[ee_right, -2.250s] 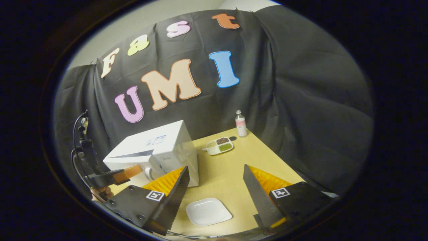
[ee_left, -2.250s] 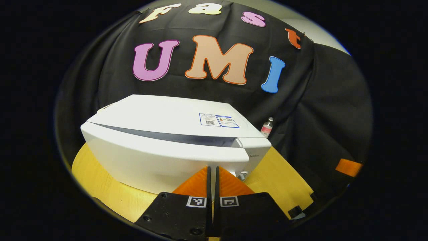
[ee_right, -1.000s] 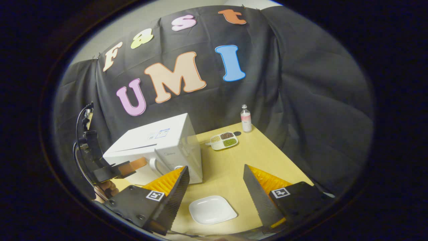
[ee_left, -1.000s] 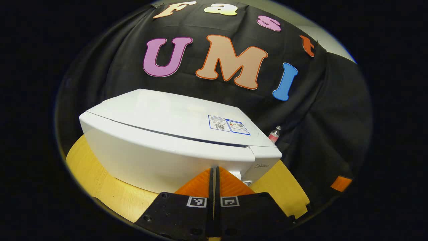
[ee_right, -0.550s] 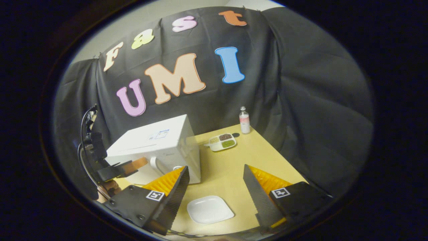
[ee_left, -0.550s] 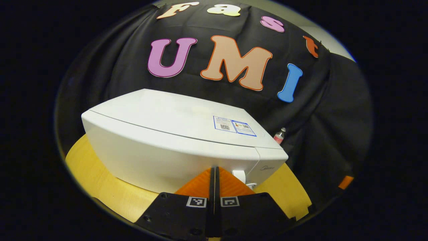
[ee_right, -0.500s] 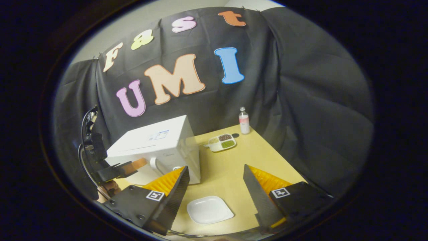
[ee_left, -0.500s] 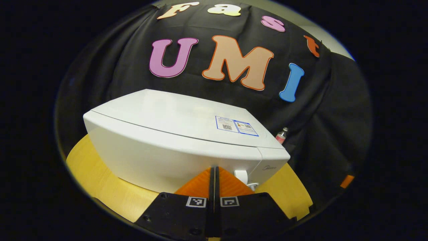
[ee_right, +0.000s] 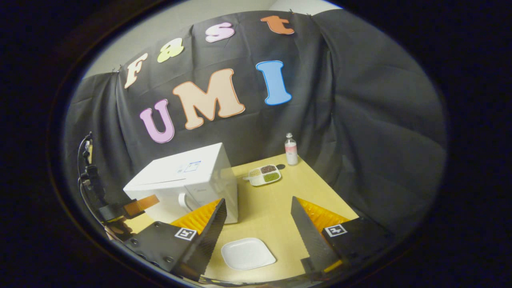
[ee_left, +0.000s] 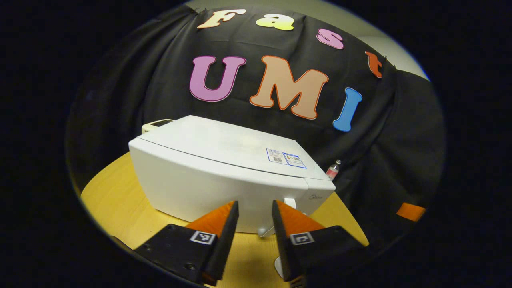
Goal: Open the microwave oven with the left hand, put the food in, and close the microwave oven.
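Both tongs spread, holding nothing | left tongs (ee_left: 253, 208) near closed microwave (ee_left: 224, 176) | right tongs (ee_right: 258, 212) above plate (ee_right: 248, 253)

The microwave (ee_left: 224, 176) ahead of the left tool (ee_left: 253, 216) has a smooth white plastic-looking shell with a soft sheen and a paper sticker (ee_left: 286, 157) on top. The desk (ee_right: 272, 200) looks like pale wood, smooth and matt. Between the right tool's (ee_right: 258, 224) fingers (ee_right: 208, 228) lies a glossy white plate (ee_right: 248, 253). The back wall (ee_right: 360, 120) is matt black cloth, creased.

Microwave (ee_left: 224, 176) contents hidden behind its closed door (ee_left: 208, 192).
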A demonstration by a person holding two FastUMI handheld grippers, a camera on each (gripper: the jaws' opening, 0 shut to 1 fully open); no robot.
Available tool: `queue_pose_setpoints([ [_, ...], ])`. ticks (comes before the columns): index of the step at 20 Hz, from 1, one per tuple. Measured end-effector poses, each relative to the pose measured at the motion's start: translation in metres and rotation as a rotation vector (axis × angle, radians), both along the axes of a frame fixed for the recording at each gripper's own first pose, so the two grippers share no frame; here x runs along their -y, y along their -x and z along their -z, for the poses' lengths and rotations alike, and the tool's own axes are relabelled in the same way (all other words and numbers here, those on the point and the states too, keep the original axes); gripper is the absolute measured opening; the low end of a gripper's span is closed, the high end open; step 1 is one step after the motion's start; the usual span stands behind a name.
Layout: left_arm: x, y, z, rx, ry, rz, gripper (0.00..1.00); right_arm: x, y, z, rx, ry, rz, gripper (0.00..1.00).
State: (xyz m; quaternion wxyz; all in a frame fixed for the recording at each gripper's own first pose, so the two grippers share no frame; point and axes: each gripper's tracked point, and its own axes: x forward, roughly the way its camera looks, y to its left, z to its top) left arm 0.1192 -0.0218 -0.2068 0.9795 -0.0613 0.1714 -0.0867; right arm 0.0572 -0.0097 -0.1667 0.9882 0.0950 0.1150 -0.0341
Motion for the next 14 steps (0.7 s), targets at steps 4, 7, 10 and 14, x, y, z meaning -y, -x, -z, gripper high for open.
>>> queue_pose_setpoints([
  [4,-0.016,0.023,-0.021,0.054,-0.064,-0.059,0.96,-0.007,-0.004,-0.004,0.007,0.002,-0.034,0.91],
  [7,-0.020,0.035,-0.044,0.092,-0.050,-0.089,0.96,-0.012,-0.006,-0.010,0.021,-0.001,-0.059,0.99],
  [10,-0.021,0.044,-0.059,0.100,-0.025,-0.104,0.96,-0.016,-0.006,-0.020,0.041,0.012,-0.084,0.99],
  [14,-0.023,0.053,-0.078,0.123,-0.007,-0.119,0.96,-0.024,-0.005,-0.040,0.086,0.023,-0.120,0.99],
])
